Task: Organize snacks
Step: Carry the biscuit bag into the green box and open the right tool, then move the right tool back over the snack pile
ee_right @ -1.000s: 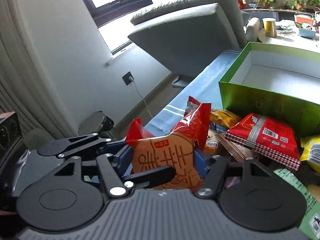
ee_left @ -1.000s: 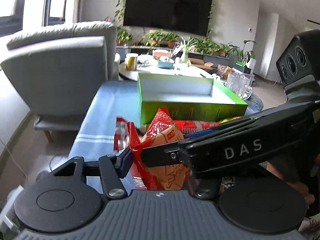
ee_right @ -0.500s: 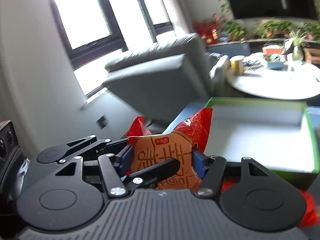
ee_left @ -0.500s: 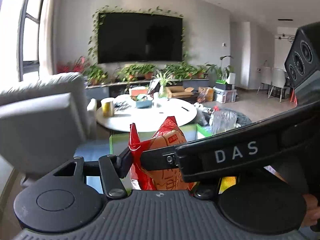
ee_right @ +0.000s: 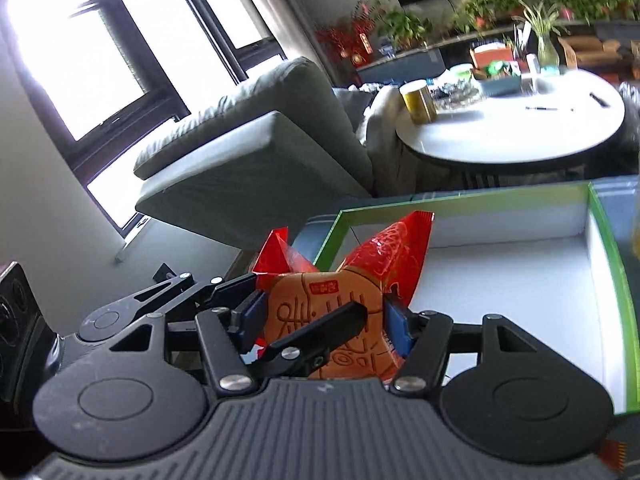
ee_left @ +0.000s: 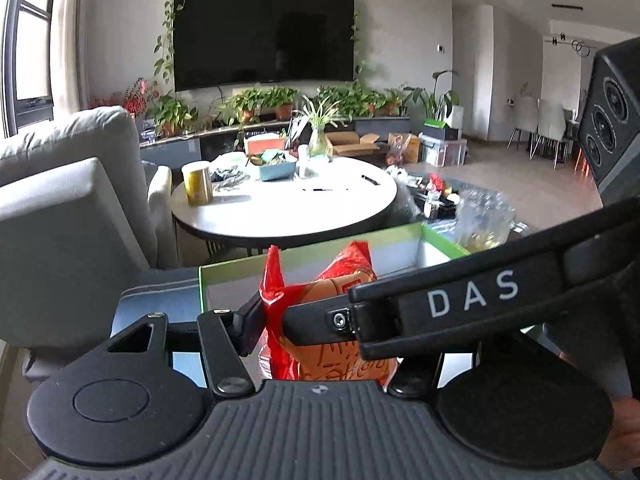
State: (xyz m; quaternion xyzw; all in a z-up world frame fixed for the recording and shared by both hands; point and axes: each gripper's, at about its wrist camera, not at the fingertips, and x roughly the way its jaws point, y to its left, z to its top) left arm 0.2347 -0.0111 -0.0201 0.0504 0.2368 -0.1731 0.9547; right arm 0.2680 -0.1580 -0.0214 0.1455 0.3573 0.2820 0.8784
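Two hand-held grippers — left hand-held gripper (ee_left: 320, 320), right hand-held gripper (ee_right: 326, 320) — both clamped on one red snack packet (ee_right: 336, 300) over one green box (ee_right: 608, 240)

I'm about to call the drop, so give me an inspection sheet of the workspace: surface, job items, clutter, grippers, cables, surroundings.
Surface: blue cloth under the box; little of it shows.
Job's things: red snack packet held upright near the green box, at its near left corner; the box's white floor looks bare where visible.
Clutter: nothing seen beside the box in these views.
Grippers: right gripper shut on the packet, blue pads on both sides. Left gripper also at the packet; its left pad touches the wrapper, the other finger is hidden behind the right gripper's arm.
Cables: nothing seen.
Surroundings: grey armchair, round white table with a yellow can, wall TV, potted plants.
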